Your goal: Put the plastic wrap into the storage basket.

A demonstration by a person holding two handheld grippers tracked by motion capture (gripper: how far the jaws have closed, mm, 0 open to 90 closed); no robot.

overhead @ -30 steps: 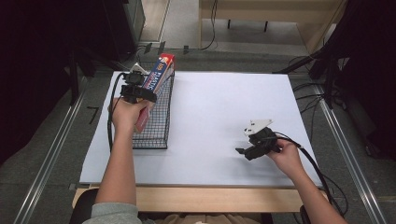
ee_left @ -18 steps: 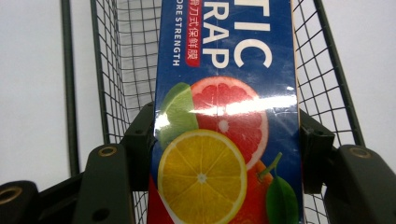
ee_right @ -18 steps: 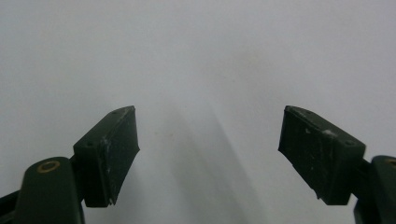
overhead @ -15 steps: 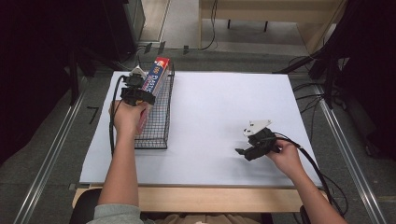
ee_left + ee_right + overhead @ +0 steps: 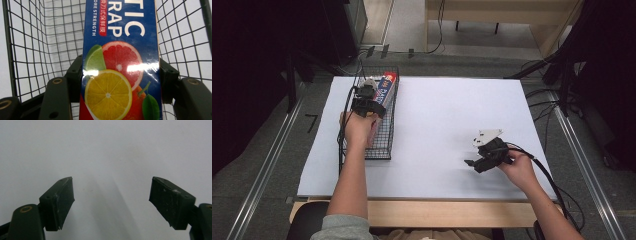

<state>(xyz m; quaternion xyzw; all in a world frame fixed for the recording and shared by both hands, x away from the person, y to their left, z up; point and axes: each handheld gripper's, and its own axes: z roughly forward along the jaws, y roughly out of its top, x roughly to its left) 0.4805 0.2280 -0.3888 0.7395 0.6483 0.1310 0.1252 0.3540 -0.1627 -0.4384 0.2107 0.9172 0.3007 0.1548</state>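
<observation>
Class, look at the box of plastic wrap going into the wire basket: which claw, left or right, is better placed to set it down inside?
Left. The left claw already grips the box inside the wire basket; the right claw rests open and apart.

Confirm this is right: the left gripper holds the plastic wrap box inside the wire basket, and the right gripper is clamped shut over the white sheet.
Not quite: the right gripper stands open, as the right gripper view shows. The left gripper does hold the plastic wrap box inside the wire basket.

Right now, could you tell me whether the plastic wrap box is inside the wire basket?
Partly in. The plastic wrap box, clamped by the left gripper, has basket mesh around it.
</observation>
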